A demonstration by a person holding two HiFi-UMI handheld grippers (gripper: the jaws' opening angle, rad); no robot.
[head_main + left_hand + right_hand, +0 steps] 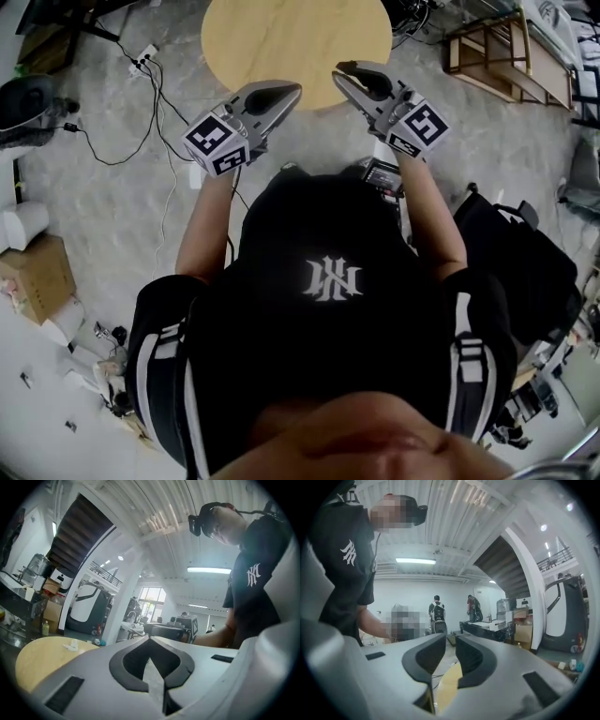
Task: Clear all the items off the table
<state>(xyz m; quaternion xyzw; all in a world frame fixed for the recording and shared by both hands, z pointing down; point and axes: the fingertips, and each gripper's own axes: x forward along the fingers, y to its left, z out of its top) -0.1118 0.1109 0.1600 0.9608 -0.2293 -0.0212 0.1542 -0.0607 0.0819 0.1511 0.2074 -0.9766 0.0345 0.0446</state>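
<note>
The round wooden table (pixel 291 37) lies at the top of the head view, and the part of its top seen there is bare. The left gripper view shows the table (pixel 47 656) low at the left with a small white crumpled thing (pixel 72 644) near its far edge. My left gripper (pixel 289 90) is held level at the table's near edge, shut with nothing in it; its jaws meet (pixel 150 640). Beside it, my right gripper (pixel 343 69) also points at the table. Its jaws (pixel 451 638) stand a narrow gap apart and hold nothing.
A wooden shelf frame (pixel 506 52) stands on the floor at the upper right. Cables and a power strip (pixel 141 61) lie at the upper left, a cardboard box (pixel 37 277) at the left, and a black bag (pixel 525 267) at the right. Two people (pixel 437 613) stand far off.
</note>
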